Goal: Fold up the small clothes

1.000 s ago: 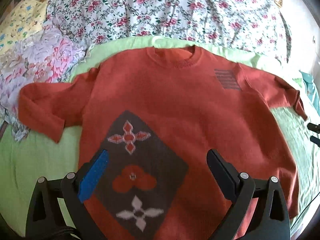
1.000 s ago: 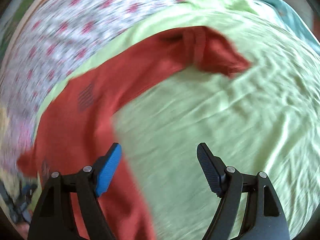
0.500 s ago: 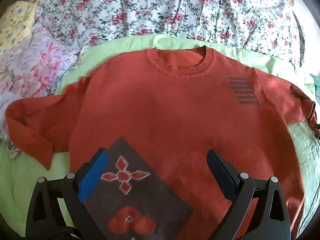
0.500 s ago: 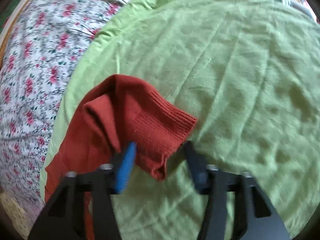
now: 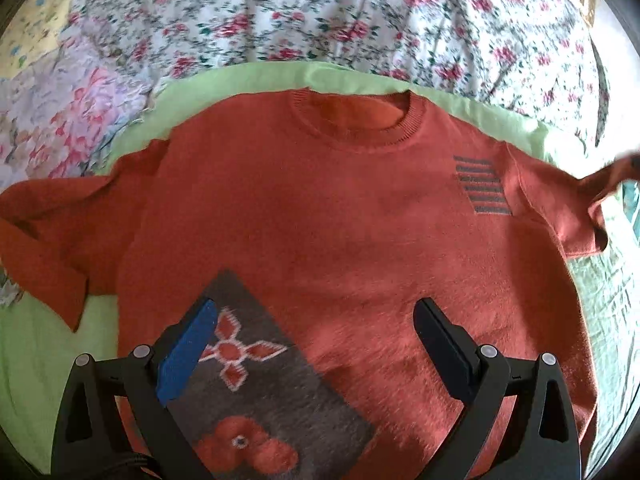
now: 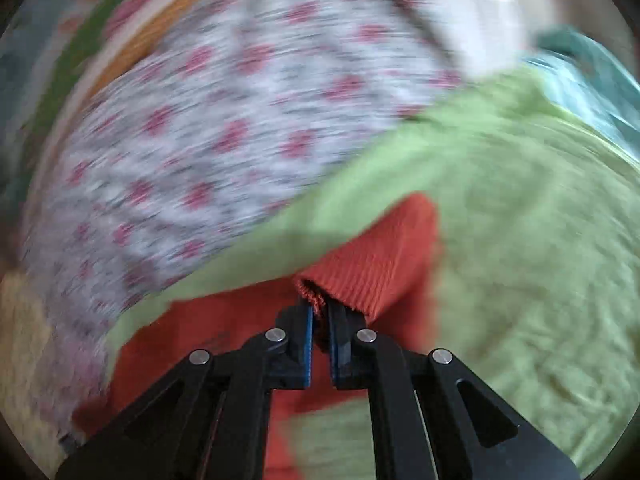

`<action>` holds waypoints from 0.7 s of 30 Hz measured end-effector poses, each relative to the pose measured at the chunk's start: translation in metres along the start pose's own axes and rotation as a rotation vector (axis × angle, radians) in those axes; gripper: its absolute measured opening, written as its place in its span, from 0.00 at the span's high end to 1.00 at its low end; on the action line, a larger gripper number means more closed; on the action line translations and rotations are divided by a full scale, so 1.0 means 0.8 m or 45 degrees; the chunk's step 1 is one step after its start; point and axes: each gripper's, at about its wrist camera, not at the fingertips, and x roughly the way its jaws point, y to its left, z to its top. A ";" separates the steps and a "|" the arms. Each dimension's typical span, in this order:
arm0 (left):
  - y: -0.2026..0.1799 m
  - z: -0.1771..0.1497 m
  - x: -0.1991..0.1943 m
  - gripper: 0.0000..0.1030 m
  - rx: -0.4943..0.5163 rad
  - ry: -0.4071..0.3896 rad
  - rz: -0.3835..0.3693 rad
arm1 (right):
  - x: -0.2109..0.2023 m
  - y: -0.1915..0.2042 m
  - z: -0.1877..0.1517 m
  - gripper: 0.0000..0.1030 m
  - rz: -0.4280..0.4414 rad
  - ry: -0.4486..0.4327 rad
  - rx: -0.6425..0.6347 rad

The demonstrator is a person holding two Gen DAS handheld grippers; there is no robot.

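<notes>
Left wrist view: an orange sweater (image 5: 340,232) lies flat on a green sheet (image 5: 48,344), floral bedding (image 5: 320,12) at twelve o'clock. The left gripper (image 5: 316,344) gapes empty. The right gripper (image 6: 319,332) pinches the sleeve cuff (image 6: 372,276); its surroundings blur.

A light green sheet (image 5: 48,344) covered the bed, wrinkled toward the right. Behind it lay a white quilt with red flowers (image 5: 360,20). At the far left sat a pale pink-flowered cloth (image 5: 60,120) and a yellow patterned one (image 5: 28,28). Teal fabric (image 6: 592,80) showed blurred beyond the sheet.
</notes>
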 end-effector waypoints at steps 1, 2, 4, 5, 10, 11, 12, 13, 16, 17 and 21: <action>0.005 -0.001 -0.003 0.04 -0.014 -0.002 0.000 | 0.009 0.028 -0.002 0.93 0.069 0.030 -0.050; 0.013 -0.004 -0.007 0.04 -0.037 -0.004 0.000 | 0.024 0.066 -0.008 0.93 0.158 0.080 -0.105; 0.028 -0.008 -0.015 0.04 -0.079 -0.007 0.001 | 0.050 0.120 -0.024 0.93 0.273 0.179 -0.178; 0.037 -0.011 -0.019 0.04 -0.103 -0.009 0.002 | 0.065 0.151 -0.037 0.93 0.341 0.238 -0.219; 0.067 -0.022 -0.035 0.04 -0.169 -0.021 -0.001 | 0.131 0.278 -0.124 0.93 0.560 0.517 -0.403; 0.073 -0.023 -0.038 0.04 -0.177 -0.023 0.000 | 0.144 0.299 -0.143 0.93 0.602 0.574 -0.429; 0.078 -0.023 -0.039 0.04 -0.186 -0.023 -0.004 | 0.157 0.317 -0.163 0.93 0.636 0.633 -0.449; 0.081 -0.023 -0.040 0.04 -0.191 -0.022 -0.006 | 0.166 0.330 -0.183 0.93 0.652 0.678 -0.469; 0.089 -0.021 -0.037 0.04 -0.199 -0.010 -0.010 | 0.199 0.353 -0.226 0.93 0.656 0.782 -0.515; 0.091 -0.019 -0.035 0.04 -0.201 -0.004 -0.013 | 0.209 0.358 -0.237 0.93 0.652 0.806 -0.516; 0.094 -0.006 -0.019 0.04 -0.205 0.018 -0.030 | 0.240 0.348 -0.257 0.86 0.630 0.912 -0.440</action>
